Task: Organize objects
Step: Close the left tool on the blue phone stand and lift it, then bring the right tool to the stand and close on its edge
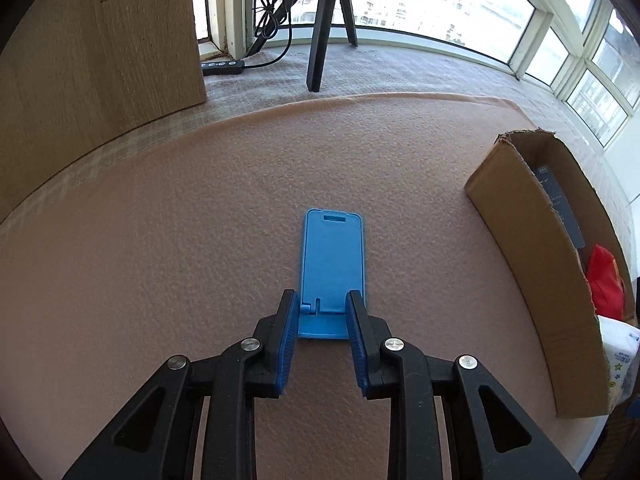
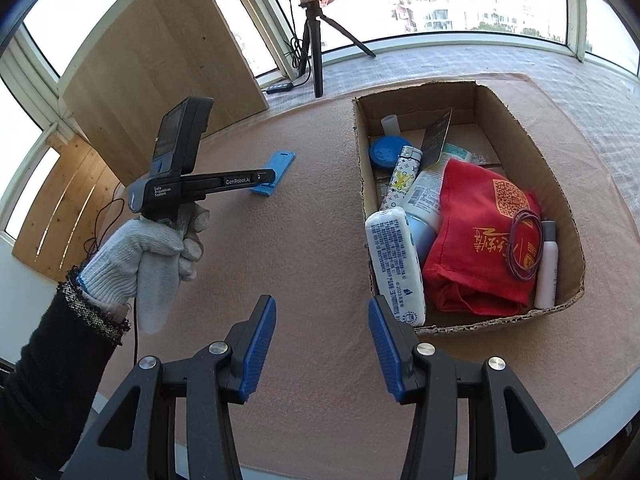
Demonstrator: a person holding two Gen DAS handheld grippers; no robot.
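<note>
Phone stand, blue plastic, lies flat on the pinkish felt mat that covers the worktop, and that's the last loose item out here. Left gripper sits right at its near end, one blue pad on each side of the stand's hinged foot. Honestly can't tell from the left wrist view whether the pads are pressing on it or just framing it, looks super close either way. In the right wrist view you can see the gloved hand holding that gripper's handle, fingers reaching out over the stand.

Right gripper hangs over bare mat with its jaws apart, nothing between them, just beside the near corner of the cardboard box.

Box is off to the right of the stand, well apart from it, and pretty full already: red cloth bag with gold print, white tissue pack standing along the left wall, a blue round lid, a patterned lighter, a small white bottle by the right wall, and a purple cord loop on top of the bag.

Black tripod stands by the window behind it all.
</note>
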